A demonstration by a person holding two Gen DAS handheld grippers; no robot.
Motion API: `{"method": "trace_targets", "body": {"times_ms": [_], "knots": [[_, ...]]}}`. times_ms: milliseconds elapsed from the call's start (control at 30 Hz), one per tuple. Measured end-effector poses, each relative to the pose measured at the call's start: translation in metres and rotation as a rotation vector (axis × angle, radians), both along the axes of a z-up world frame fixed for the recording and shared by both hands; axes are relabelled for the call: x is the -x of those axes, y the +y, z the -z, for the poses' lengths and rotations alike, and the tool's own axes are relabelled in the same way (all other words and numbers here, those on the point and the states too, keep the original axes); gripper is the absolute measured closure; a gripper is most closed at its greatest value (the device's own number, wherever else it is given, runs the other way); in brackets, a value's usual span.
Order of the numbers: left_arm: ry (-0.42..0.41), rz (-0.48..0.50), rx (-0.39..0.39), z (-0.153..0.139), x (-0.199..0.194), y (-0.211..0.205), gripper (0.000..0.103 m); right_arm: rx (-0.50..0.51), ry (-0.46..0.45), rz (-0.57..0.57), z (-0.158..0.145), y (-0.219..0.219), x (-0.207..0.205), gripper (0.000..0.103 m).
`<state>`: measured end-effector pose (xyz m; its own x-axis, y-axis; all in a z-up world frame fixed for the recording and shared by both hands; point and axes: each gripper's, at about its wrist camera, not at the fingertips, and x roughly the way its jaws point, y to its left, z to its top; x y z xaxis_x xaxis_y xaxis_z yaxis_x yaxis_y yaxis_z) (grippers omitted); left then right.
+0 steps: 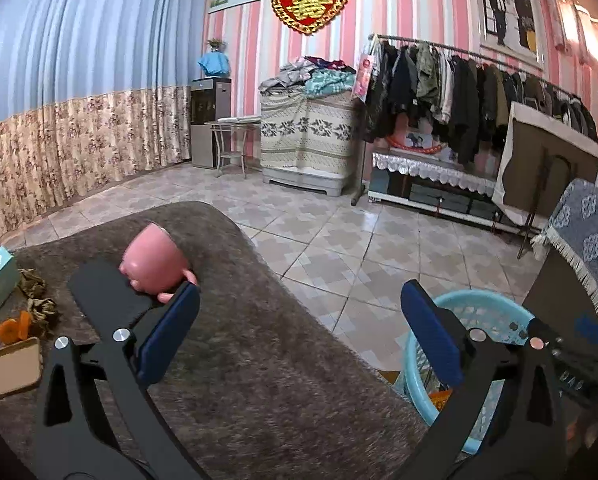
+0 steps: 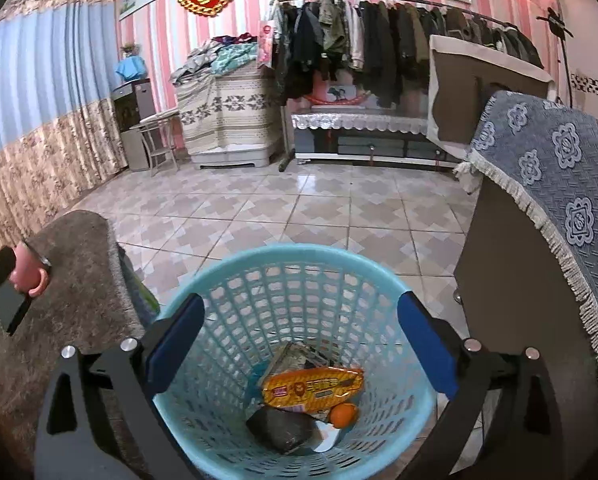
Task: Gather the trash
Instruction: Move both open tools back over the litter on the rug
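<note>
The right gripper [image 2: 299, 344] hangs over the blue basket [image 2: 219, 284], fingers wide apart and empty — an orange wrapper [image 2: 313, 388] and other scraps lie inside. The left gripper [image 1: 299, 320] also gapes empty (nothing held); orange peel [image 1: 13, 326] and crumpled scraps [image 1: 39, 296] remain on the table [image 1: 259, 360].

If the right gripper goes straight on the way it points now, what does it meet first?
Probably the trash in the blue basket: the open right gripper points down into its mouth, toward the yellow wrapper on the heap. Nothing shows in between, though depth is hard to judge.
</note>
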<state>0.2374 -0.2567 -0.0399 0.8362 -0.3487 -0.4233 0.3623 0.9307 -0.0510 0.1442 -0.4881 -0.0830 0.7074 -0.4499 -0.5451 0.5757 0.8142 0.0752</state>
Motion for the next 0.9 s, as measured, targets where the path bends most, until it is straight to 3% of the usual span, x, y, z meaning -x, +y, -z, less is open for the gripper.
{"method": "trace_targets", "body": {"times_ms": [400,900], "knots": [[-0.015,-0.15,-0.049,-0.018,0.007,0.107,0.006,0.038,-0.011,-0.167,-0.016,0.084,-0.03,0.005],[0.033,-0.42,-0.11,-0.003,0.009,0.27,0.006,0.052,-0.02,-0.436,-0.034,0.188,-0.072,0.005]]}}
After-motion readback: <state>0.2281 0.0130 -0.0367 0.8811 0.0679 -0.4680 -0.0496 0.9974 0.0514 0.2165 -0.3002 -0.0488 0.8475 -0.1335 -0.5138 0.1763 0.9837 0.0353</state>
